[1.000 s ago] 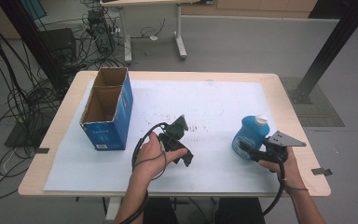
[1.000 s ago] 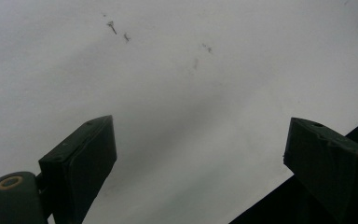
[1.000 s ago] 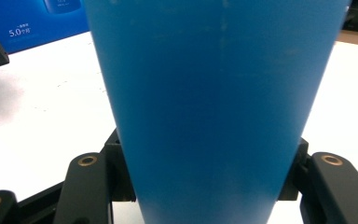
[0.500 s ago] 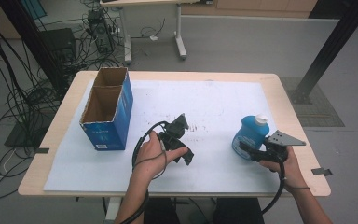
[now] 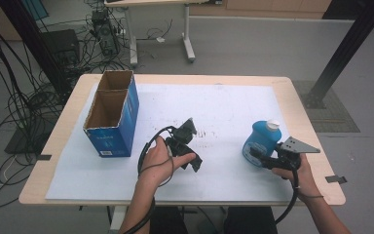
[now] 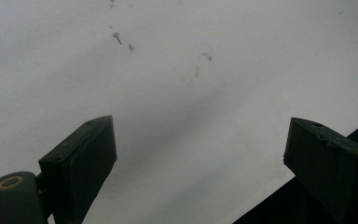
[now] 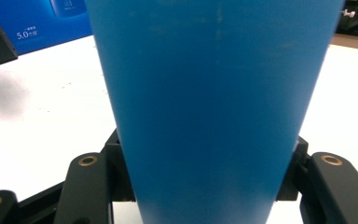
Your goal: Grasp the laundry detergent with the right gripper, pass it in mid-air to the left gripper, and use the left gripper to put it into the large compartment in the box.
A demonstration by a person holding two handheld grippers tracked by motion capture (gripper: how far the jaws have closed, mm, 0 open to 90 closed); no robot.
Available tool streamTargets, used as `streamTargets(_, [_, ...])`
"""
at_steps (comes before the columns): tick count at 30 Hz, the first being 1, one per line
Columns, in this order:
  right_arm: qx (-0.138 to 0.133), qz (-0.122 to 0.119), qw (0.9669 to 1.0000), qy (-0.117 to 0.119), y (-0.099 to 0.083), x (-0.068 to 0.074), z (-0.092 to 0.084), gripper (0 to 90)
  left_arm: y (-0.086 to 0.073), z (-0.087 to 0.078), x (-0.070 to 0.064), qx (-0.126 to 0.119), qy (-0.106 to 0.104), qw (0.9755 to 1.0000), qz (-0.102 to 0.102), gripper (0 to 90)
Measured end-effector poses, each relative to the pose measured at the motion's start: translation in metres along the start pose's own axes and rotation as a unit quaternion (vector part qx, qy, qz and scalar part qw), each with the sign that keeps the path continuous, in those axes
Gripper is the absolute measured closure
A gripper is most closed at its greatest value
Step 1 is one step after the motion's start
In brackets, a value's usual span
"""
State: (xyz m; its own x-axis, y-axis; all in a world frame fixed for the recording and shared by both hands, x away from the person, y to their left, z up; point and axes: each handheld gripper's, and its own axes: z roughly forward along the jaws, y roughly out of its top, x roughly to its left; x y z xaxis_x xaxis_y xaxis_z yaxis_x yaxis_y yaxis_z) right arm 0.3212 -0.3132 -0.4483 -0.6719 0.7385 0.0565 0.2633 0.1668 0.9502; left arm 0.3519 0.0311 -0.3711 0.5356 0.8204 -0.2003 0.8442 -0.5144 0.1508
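Surface [image 5: 224, 105], white-covered; box [image 5: 113, 113] stands open-topped at its left side. Bottle [image 5: 262, 143], blue with a white cap, stands upright well right of the box, near the surface's right edge.

Right tongs [image 5: 254, 153] are clenched on the bottle low on its body, one jaw on each flank; the blue wall [image 7: 214, 102] rises between them. Judged step: carrying the bottle to the box. Keep it upright, lift clear before crossing, and clear the box rim.

Left tongs [image 5: 189, 127] are released, holding nothing, between box and bottle, over bare sheet [image 6: 177, 93].
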Motion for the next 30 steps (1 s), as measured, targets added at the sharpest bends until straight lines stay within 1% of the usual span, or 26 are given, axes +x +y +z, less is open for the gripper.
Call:
streamTargets(4, [-0.001, 0.007, 1.0000, 0.003, 0.002, -0.002, 0.003, 41.3, 0.000, -0.004, 0.002, -0.002, 0.000, 1.0000, 0.003, 9.7])
streamTargets(7, [0.001, 0.007, 1.0000, 0.004, 0.003, -0.002, 0.005, 41.3, 0.000, -0.008, 0.004, -0.003, 0.003, 1.0000, 0.005, 9.7])
streamTargets(8, [0.000, 0.008, 0.9999, 0.010, 0.006, -0.001, 0.008, 41.4, 0.000, -0.010, 0.004, -0.004, 0.004, 1.0000, 0.006, 9.7])
streamTargets(9, [0.000, 0.008, 0.9999, 0.011, 0.007, -0.001, 0.009, 41.4, -0.001, -0.015, 0.006, -0.007, 0.005, 0.9999, 0.007, 9.7])
streamTargets(10, [0.000, 0.008, 0.9999, 0.011, 0.007, -0.001, 0.009, 41.4, -0.001, -0.015, 0.006, -0.007, 0.005, 0.9999, 0.007, 9.7])
streamTargets(12, [-0.003, 0.002, 0.9998, 0.020, 0.012, 0.002, 0.013, 41.4, -0.002, -0.022, 0.009, -0.009, 0.014, 0.9998, 0.009, 9.7])
streamTargets(13, [-0.003, 0.002, 0.9998, 0.020, 0.012, 0.002, 0.013, 41.4, -0.002, -0.022, 0.009, -0.009, 0.014, 0.9998, 0.009, 9.7])
streamTargets(16, [-0.002, -0.007, 0.9993, 0.036, 0.020, 0.005, 0.020, 41.4, -0.003, -0.034, 0.010, -0.013, 0.023, 0.9996, 0.014, 9.7])
streamTargets(17, [-0.002, -0.010, 0.9991, 0.041, 0.023, 0.006, 0.022, 41.4, -0.003, -0.034, 0.010, -0.013, 0.023, 0.9996, 0.014, 9.7])
streamTargets(18, [-0.003, -0.013, 0.9989, 0.044, 0.024, 0.007, 0.023, 41.4, -0.003, -0.041, 0.010, -0.016, 0.026, 0.9993, 0.021, 9.7])
streamTargets(19, [-0.003, -0.015, 0.9986, 0.050, 0.027, 0.008, 0.025, 41.4, -0.003, -0.041, 0.010, -0.016, 0.026, 0.9993, 0.021, 9.7])
streamTargets(20, [-0.004, -0.019, 0.9984, 0.054, 0.030, 0.009, 0.026, 41.4, -0.003, -0.045, 0.010, -0.016, 0.027, 0.9992, 0.024, 9.6])
streamTargets(21, [-0.005, -0.022, 0.9981, 0.057, 0.032, 0.010, 0.027, 41.4, -0.003, -0.052, 0.009, -0.020, 0.028, 0.9990, 0.029, 9.7])
streamTargets(22, [-0.005, -0.022, 0.9981, 0.057, 0.032, 0.010, 0.027, 41.4, -0.003, -0.052, 0.009, -0.020, 0.028, 0.9990, 0.029, 9.7])
streamTargets(23, [-0.004, -0.026, 0.9976, 0.064, 0.037, 0.012, 0.030, 41.4, -0.002, -0.059, 0.007, -0.022, 0.031, 0.9986, 0.036, 9.7])
streamTargets(24, [-0.006, -0.029, 0.9972, 0.068, 0.040, 0.013, 0.031, 41.4, -0.002, -0.062, 0.007, -0.023, 0.031, 0.9985, 0.040, 9.7])
streamTargets(25, [-0.007, -0.029, 0.9969, 0.073, 0.042, 0.014, 0.032, 41.4, -0.002, -0.062, 0.007, -0.023, 0.031, 0.9985, 0.040, 9.6])
streamTargets(26, [-0.007, -0.029, 0.9969, 0.073, 0.042, 0.014, 0.032, 41.4, -0.002, -0.067, 0.006, -0.024, 0.033, 0.9982, 0.044, 9.6])
streamTargets(28, [-0.010, -0.029, 0.9962, 0.082, 0.047, 0.015, 0.033, 41.4, -0.001, -0.073, 0.005, -0.026, 0.035, 0.9979, 0.049, 9.6])
streamTargets(29, [-0.011, -0.031, 0.9954, 0.090, 0.051, 0.017, 0.033, 41.4, -0.001, -0.079, 0.003, -0.030, 0.038, 0.9975, 0.052, 9.6])
streamTargets(30, [-0.010, -0.030, 0.9952, 0.092, 0.052, 0.017, 0.034, 41.4, 0.000, -0.083, 0.003, -0.031, 0.040, 0.9972, 0.055, 9.6])
